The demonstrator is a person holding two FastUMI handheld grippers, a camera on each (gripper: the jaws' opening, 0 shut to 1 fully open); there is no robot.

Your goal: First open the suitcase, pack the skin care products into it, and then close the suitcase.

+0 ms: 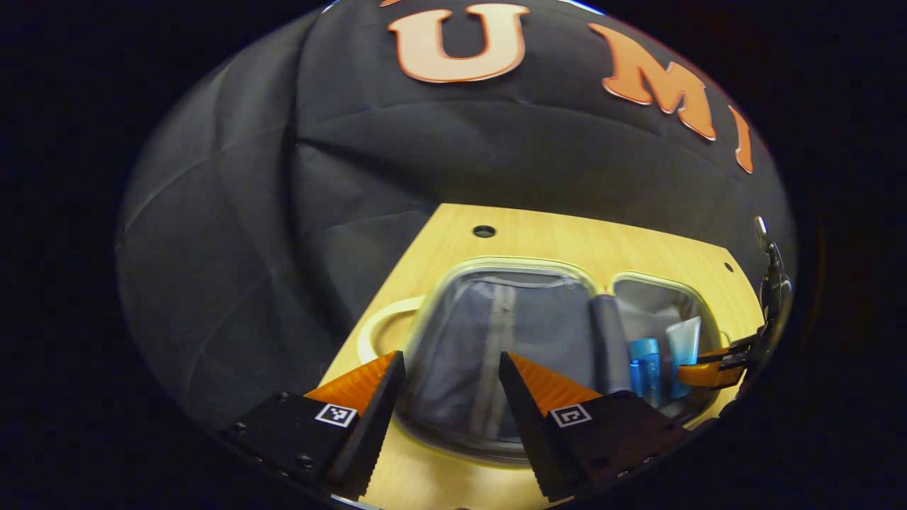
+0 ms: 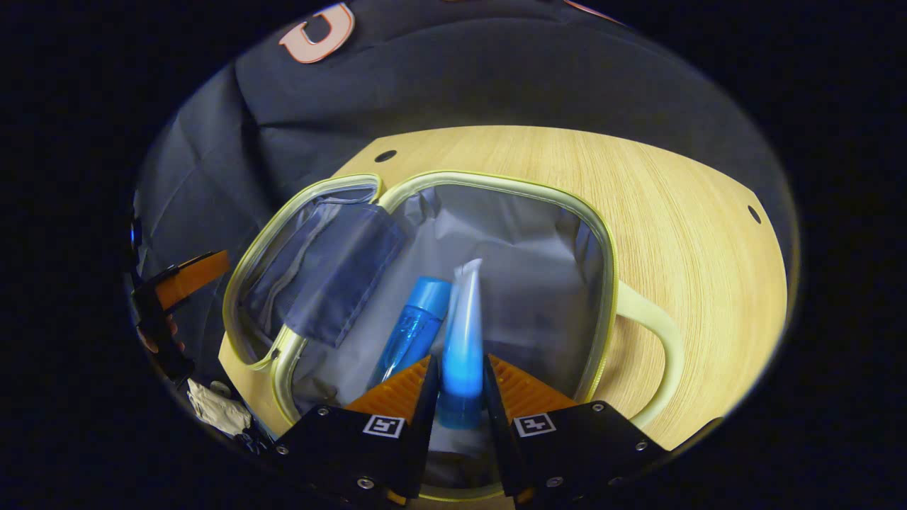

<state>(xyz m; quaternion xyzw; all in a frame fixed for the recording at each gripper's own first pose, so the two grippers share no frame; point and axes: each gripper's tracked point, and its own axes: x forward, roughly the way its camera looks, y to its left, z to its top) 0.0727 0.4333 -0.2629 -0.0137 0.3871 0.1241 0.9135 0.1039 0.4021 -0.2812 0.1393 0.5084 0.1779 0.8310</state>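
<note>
A pale yellow-rimmed suitcase point(image 1: 510, 262) lies open on the wooden table, both grey-lined halves facing up. In the right gripper view my right gripper point(image 2: 459, 361) is shut on a white and blue tube point(image 2: 464, 319), held low over the right half of the suitcase point(image 2: 496, 185). A blue bottle point(image 2: 414, 329) lies in that half, just left of the tube. In the left gripper view my left gripper point(image 1: 451, 358) hangs open and empty over the zipped left half. Farther right there are the bottle point(image 1: 643, 368), the tube point(image 1: 684, 343) and the right gripper point(image 1: 716, 368).
The suitcase has a pale handle point(image 2: 659, 333) sticking out onto the bare table point(image 2: 694, 234) to the right. A grey fabric flap point(image 2: 333, 276) lies across the hinge between the halves. My left gripper point(image 2: 184, 280) shows at the left edge. Black cloth walls close in behind.
</note>
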